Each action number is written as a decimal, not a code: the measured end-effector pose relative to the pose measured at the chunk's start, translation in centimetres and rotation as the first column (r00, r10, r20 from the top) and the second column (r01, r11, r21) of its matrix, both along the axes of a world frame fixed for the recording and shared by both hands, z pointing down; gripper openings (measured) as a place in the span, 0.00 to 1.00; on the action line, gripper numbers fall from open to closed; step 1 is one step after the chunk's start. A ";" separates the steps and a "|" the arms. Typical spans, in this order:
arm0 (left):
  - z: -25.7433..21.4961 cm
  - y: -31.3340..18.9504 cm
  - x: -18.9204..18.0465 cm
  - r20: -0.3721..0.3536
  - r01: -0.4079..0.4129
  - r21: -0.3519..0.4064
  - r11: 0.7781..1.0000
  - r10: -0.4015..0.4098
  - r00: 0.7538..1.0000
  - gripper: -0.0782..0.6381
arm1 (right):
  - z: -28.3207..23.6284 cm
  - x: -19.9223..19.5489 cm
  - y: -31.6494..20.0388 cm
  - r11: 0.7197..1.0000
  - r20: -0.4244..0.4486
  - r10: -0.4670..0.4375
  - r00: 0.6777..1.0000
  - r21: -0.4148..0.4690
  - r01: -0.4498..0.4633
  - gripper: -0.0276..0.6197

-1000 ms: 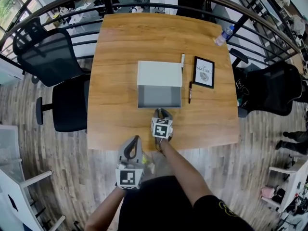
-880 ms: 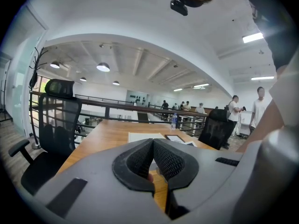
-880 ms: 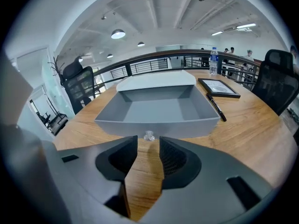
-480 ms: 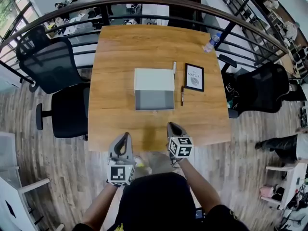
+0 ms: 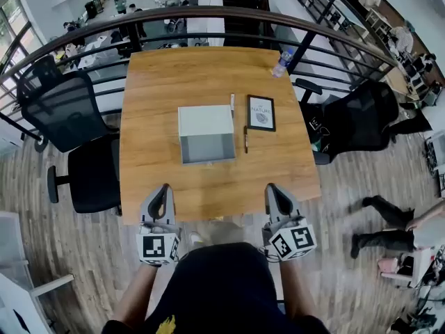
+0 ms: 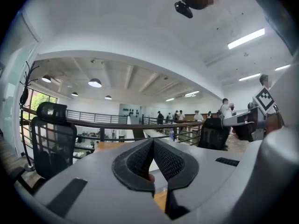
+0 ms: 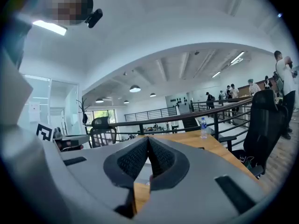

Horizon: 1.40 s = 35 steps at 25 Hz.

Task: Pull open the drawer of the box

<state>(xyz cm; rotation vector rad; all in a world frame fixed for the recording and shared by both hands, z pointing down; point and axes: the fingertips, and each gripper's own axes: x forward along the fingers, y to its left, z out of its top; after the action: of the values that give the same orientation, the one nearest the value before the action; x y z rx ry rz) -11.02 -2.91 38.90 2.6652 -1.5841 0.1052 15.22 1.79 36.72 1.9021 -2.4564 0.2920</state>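
My left gripper (image 5: 162,190) is at the near edge of the table (image 5: 149,176), on my left side. Its jaws are pressed together, with nothing between them. My right gripper (image 5: 272,188) is at the same edge, on my right side. Its jaws are also fully together and hold nothing. The two grippers are well apart from each other.

The box (image 5: 204,122) lies farther out, near the middle of the table. It is ahead of both grippers, between their two lines, and touches neither. Its drawer (image 5: 208,149) is pulled out toward me, and the grey inside shows.

A pen (image 5: 245,139) lies just to the right of the box. A framed picture (image 5: 261,113) lies beyond the pen. A bottle (image 5: 281,62) stands at the far right corner.
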 end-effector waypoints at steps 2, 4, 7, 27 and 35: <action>-0.8 0.0 1.2 -0.008 -0.021 0.015 1.000 0.021 1.000 0.13 | -1.2 0.5 0.5 1.000 0.009 0.013 1.000 0.029 -0.013 0.04; -1.5 -0.1 2.3 -0.008 -0.046 0.028 0.999 0.046 0.999 0.13 | -1.8 1.0 0.8 0.999 0.009 0.026 1.000 0.047 -0.026 0.04; -2.4 0.3 3.1 -0.002 -0.065 0.037 0.997 0.065 0.998 0.13 | -2.2 1.4 1.3 0.998 0.013 0.034 0.999 0.059 -0.035 0.04; -4.0 1.9 2.4 0.018 -0.046 0.064 0.997 0.045 0.999 0.13 | -4.5 -0.7 1.3 0.994 0.030 -0.052 0.998 0.102 0.049 0.04; -3.2 2.5 1.5 0.015 -0.022 0.074 0.997 0.021 1.000 0.13 | -4.3 -1.4 1.6 0.992 0.026 -0.077 0.997 0.104 0.074 0.04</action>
<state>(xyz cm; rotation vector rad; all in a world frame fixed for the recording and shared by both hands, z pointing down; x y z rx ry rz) -9.47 -0.40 35.74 2.7434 -1.5951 0.0681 13.81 3.43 32.40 1.8485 -2.6045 0.1964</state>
